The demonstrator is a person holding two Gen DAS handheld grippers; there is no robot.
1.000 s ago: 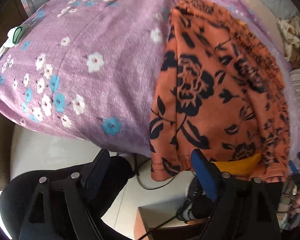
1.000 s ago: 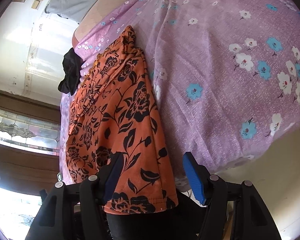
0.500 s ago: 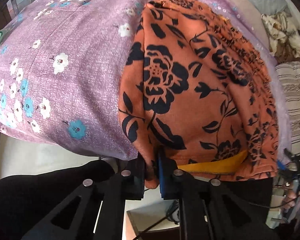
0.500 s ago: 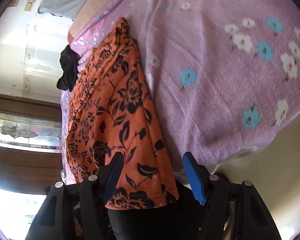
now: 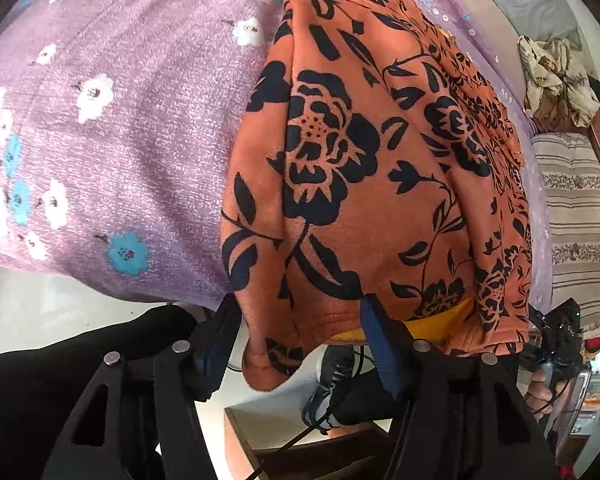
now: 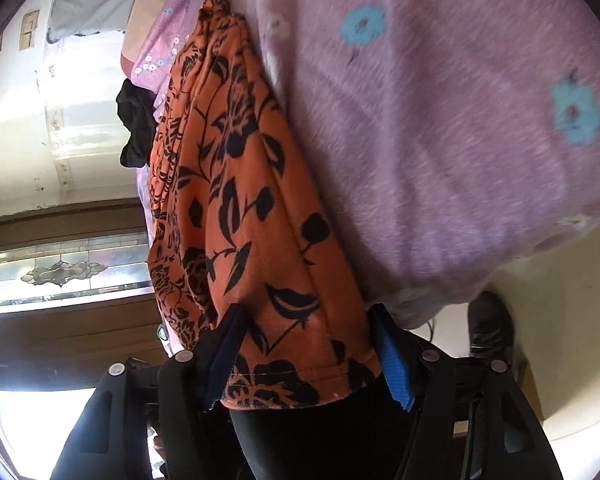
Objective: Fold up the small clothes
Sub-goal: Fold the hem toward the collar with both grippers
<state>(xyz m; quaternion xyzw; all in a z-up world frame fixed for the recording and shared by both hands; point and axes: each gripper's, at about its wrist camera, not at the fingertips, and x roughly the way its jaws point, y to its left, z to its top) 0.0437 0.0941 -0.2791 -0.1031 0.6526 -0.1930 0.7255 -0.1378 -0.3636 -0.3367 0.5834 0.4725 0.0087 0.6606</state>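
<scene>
An orange garment printed with black flowers [image 5: 364, 184] lay spread on a purple bedsheet dotted with white and blue blossoms [image 5: 112, 128], its near hem hanging over the near edge of the bed. A yellow lining [image 5: 440, 322] showed under that hem on the right side.

The left tool [image 5: 298, 340] stood at the garment's near left corner with its jaws opening; the corner of the cloth hung loose between them, and neither pad pressed on it. The right tool [image 6: 306, 350] straddled the opposite near corner of the hem, its jaws held partly apart with the orange cloth [image 6: 244, 216] draped between them; whether the pads touched the cloth could not be told for certain, but a gap showed beside the blue-ribbed pad [image 6: 394, 368].

A crumpled black cloth [image 6: 136, 124] lay at the far left edge of the bed in the right wrist view. A striped pillow [image 5: 576, 216] and a bundled patterned cloth [image 5: 556, 76] sat off to the right. A dark shoe [image 6: 492, 332] rested on the pale floor [image 5: 32, 308] below.
</scene>
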